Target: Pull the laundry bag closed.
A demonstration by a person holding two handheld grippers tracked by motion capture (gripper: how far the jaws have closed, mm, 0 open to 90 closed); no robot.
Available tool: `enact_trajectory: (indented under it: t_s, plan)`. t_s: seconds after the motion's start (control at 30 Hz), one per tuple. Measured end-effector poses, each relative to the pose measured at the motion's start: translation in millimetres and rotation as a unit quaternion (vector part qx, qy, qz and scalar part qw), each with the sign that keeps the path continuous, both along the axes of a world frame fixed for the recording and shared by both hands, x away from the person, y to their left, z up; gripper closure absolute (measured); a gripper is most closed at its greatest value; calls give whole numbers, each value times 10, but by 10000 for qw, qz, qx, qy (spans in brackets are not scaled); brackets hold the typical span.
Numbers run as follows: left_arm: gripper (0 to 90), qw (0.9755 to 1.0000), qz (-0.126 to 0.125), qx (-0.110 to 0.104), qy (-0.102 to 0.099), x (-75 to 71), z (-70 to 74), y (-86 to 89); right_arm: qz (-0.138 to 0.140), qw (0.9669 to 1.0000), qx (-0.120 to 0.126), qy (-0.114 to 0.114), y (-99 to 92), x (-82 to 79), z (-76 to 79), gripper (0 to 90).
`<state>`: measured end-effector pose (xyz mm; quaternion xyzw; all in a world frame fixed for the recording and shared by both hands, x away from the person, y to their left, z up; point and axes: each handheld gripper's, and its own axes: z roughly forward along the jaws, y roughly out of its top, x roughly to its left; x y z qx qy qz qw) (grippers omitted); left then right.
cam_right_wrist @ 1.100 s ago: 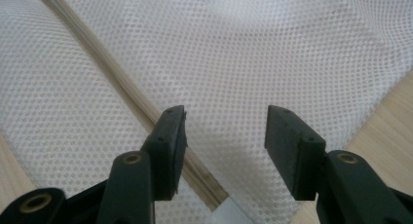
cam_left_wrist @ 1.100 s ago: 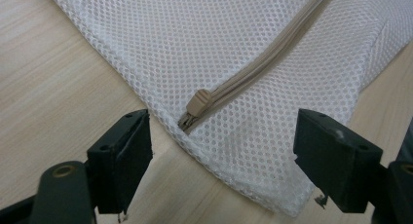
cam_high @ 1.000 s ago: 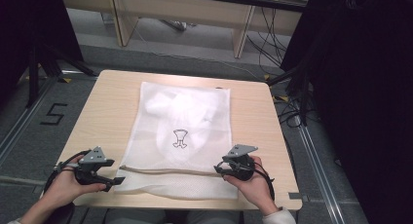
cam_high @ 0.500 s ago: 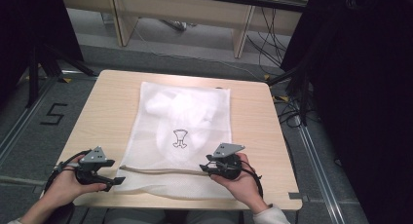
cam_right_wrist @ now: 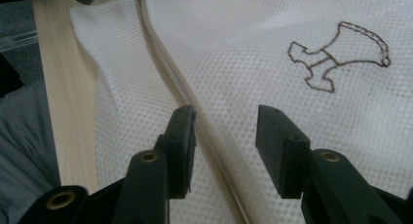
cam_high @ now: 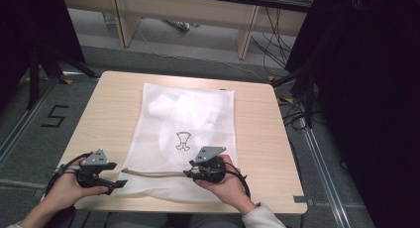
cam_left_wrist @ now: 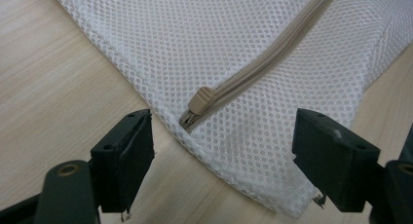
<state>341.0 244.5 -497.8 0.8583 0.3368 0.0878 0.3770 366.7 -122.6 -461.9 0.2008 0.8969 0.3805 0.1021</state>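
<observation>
A white mesh laundry bag (cam_high: 188, 114) lies flat on the wooden table (cam_high: 114, 104), with a small dark outline figure (cam_high: 183, 140) stitched on it. A beige zipper (cam_high: 153, 173) runs along its near edge. My left gripper (cam_high: 115, 181) rests at the bag's near left corner. It is open wide, with the zipper pull (cam_left_wrist: 201, 100) between and just beyond its jaws (cam_left_wrist: 221, 131). My right gripper (cam_high: 190, 173) lies over the bag, pointing left. Its jaws (cam_right_wrist: 225, 117) have just been closing and straddle the zipper (cam_right_wrist: 165, 63) without pressing it.
The table's near edge (cam_high: 198, 208) runs just under both hands. Bare wood borders the bag on the left and right (cam_high: 257, 134). Grey floor with a "5" marking (cam_high: 54, 116), cables (cam_high: 277, 44) and wooden furniture legs (cam_high: 247, 34) surround the table.
The right hand has slid its gripper leftward along the zipper, further over the bag. The left gripper has stayed where it was.
</observation>
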Motion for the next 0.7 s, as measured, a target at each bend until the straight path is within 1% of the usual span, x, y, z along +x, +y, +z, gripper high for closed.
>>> enact_trajectory:
  t_s: [0.03, 0.1, 0.13, 0.17, 0.2, 0.23, 0.3, 0.33, 0.37, 0.4, 0.47, 0.5, 0.53, 0.57, 0.6, 0.7]
  plan:
    - [227, 10000, 2, -2, 0, -1, 0, 0, -70, 10000, 13, 32, 28, -5, 0, 595]
    - [227, 10000, 14, -17, -1, -1, 0, 1, 42, 10000, 25, 14, 94, 10, 4, 594]
    - [227, 10000, 14, -17, -1, -1, 0, 1, 47, 10000, -31, 75, 105, 12, 19, 594]
    - [227, 10000, 19, -19, 2, -1, -1, 1, 22, 10000, 44, 58, 129, 10, 11, 594]
    - [227, 10000, 22, -20, 3, -1, -1, 2, 134, 9999, 10, -27, 145, 28, 9, 593]
    - [227, 10000, 28, -23, 5, -1, -1, 2, 64, 10000, 41, 46, 161, 21, 12, 592]
    - [227, 10000, 35, -22, -3, -1, 0, 4, 86, 9999, 10, 82, 170, 27, 21, 592]
    - [227, 9999, 102, -120, 3, -5, -9, -8, 116, 9999, -22, 69, 200, 41, 24, 591]
    - [227, 9999, 92, -108, 4, -5, -9, -8, 100, 9999, 51, 84, 224, 39, 19, 591]
    - [226, 10000, 25, -13, 4, 0, -1, 5, 174, 9998, -31, 51, 230, 58, 32, 590]
    - [226, 10000, 27, -20, 3, 0, -1, 4, 162, 9999, 9, 25, 251, 62, 30, 589]
    - [226, 10000, 29, -23, 2, -1, -1, 5, 188, 9998, 3, 62, 271, 67, 34, 589]
    - [226, 9999, 100, -129, 2, -6, -9, -8, 165, 9998, 48, 48, 294, 70, 30, 589]
    - [226, 9999, 93, -119, 0, -5, -8, -5, 186, 9998, -5, 95, 307, 74, 40, 589]
    - [226, 9998, 105, -138, 5, -6, -9, -7, 236, 9997, 13, 26, 329, 87, 35, 587]
    - [226, 9999, 87, -123, 6, -6, -9, -6, 270, 9996, -1, 59, 384, 93, 41, 586]
